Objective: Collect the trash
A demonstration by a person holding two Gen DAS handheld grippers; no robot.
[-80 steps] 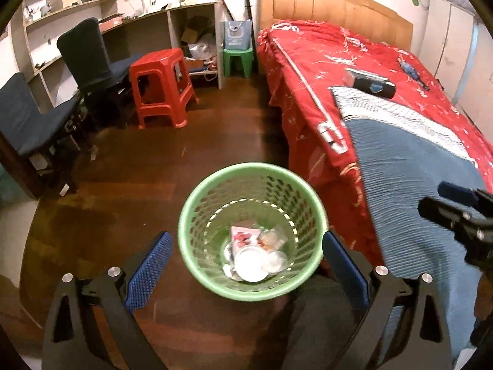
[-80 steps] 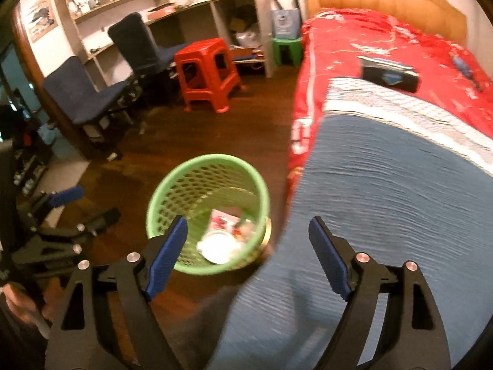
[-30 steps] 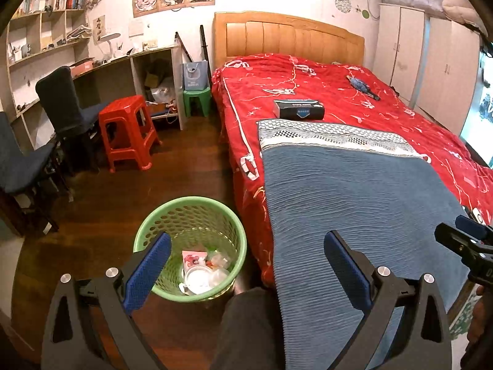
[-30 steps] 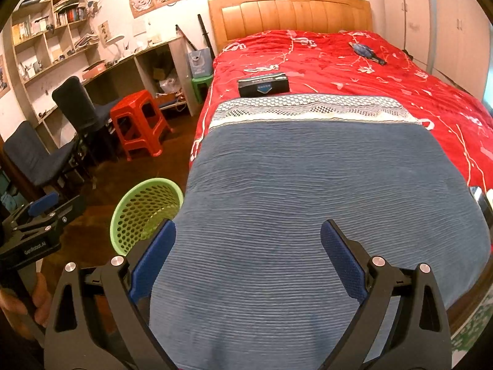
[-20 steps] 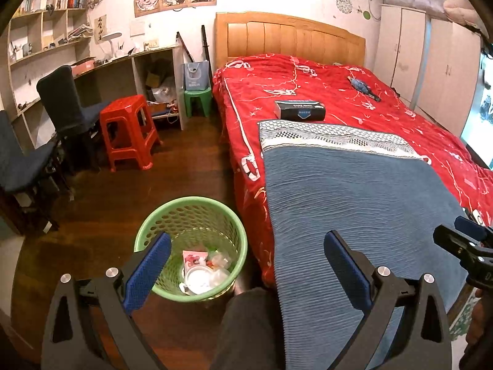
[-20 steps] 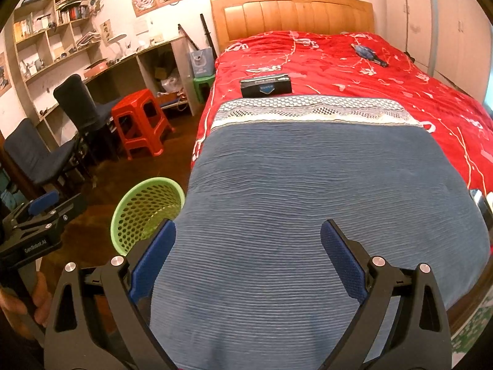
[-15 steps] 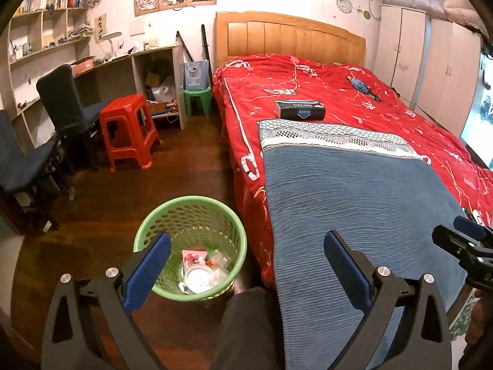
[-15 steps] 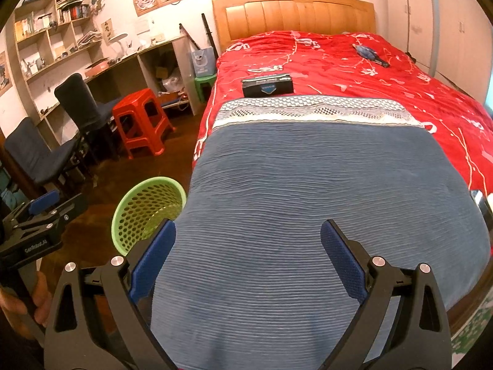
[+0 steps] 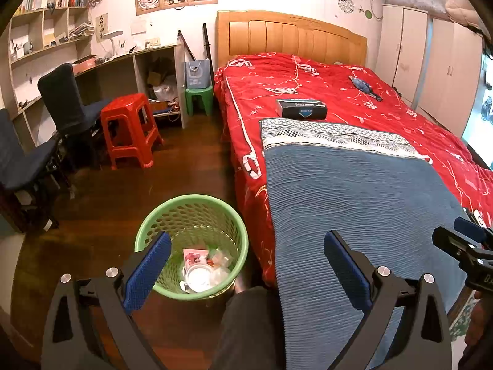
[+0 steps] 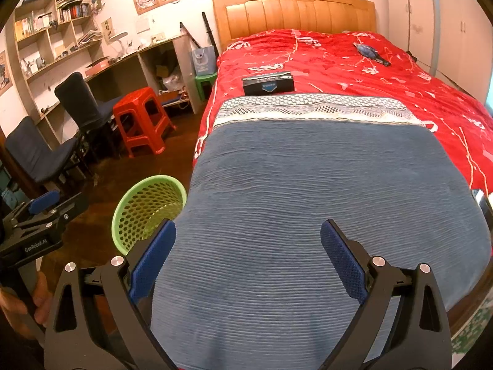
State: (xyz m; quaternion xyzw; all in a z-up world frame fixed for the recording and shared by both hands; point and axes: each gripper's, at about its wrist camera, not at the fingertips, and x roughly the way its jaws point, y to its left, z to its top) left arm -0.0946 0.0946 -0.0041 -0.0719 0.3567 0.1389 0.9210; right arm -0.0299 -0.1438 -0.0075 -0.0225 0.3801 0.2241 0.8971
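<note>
Left wrist view takes in a bed with a red cover filling the right half of the room, and a blue ribbed blanket spread over its near end. On the wooden floor to the left, just beside the bed's near corner, stands a green perforated trash basket. Inside it lies the trash: a white round lid, a pink-printed wrapper and some clear plastic scraps. Farther left stand a red stool and dark chairs. On the red cover, just beyond the blanket's patterned edge, rests a dark box, and far right lies a small blue object too small to identify.

The left gripper hangs above the basket and the bed's edge, its blue-padded fingers spread wide with nothing between them. The right gripper hovers over the blanket, fingers equally wide apart and empty. In the right wrist view a hand grips the left gripper's handle at the near left.
</note>
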